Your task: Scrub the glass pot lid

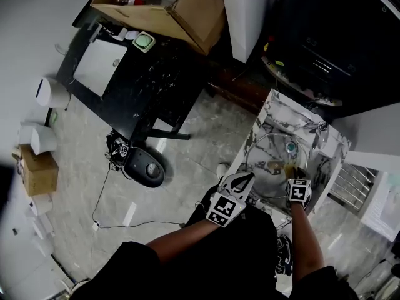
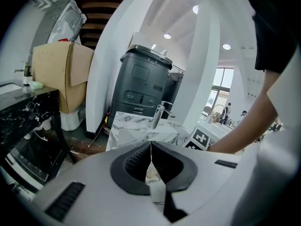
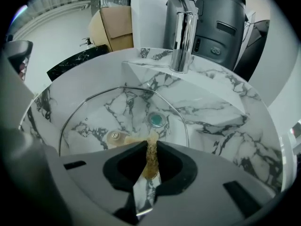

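Observation:
The glass pot lid [image 3: 123,111] lies in the marble sink [image 3: 221,126]; its metal rim and its knob [image 3: 114,136] show. In the head view the lid [image 1: 272,158] fills the basin. My right gripper [image 3: 151,147] is shut on a brownish-yellow scrub pad [image 3: 151,160], which rests on the lid beside the knob; this gripper [image 1: 295,179] sits at the basin's near edge. My left gripper [image 2: 151,147] is shut, with nothing visible between its jaws. It [image 1: 245,179] hovers at the sink's near left edge, close to the lid's rim. Whether it touches the rim is unclear.
A chrome faucet [image 3: 182,39] stands at the sink's back, and a round drain [image 3: 156,120] shows through the glass. A dark grey bin [image 2: 141,86] stands behind the sink. To the left are a black table [image 1: 134,83], a cardboard box [image 1: 165,5] and a cable on the floor.

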A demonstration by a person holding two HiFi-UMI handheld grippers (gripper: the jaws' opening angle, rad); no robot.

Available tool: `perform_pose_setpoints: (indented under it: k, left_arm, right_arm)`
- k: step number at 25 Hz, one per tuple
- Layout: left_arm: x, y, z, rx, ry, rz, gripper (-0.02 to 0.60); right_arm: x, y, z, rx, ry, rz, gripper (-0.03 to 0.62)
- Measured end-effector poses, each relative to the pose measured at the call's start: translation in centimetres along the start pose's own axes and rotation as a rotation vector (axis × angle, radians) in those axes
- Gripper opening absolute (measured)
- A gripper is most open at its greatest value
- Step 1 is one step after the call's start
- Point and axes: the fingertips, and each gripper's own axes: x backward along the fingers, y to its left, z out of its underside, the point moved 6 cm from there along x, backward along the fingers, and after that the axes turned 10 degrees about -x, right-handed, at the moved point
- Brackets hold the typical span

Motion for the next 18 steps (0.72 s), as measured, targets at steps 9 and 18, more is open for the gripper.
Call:
perform_pose_setpoints:
  k: [9,18]
  left_arm:
    - [0.4,0.1,-0.3,-0.009,-0.016,0.004,0.017]
    - [0.9,0.6,-0.7,0.007,-0.03,-0.005,0.017]
  right_arm:
    - [0.5,1.0,0.7,0.01,0.011,-0.01,0.064]
    - [0.9,2.8,0.9,0.044,0.052,-0.04,0.064]
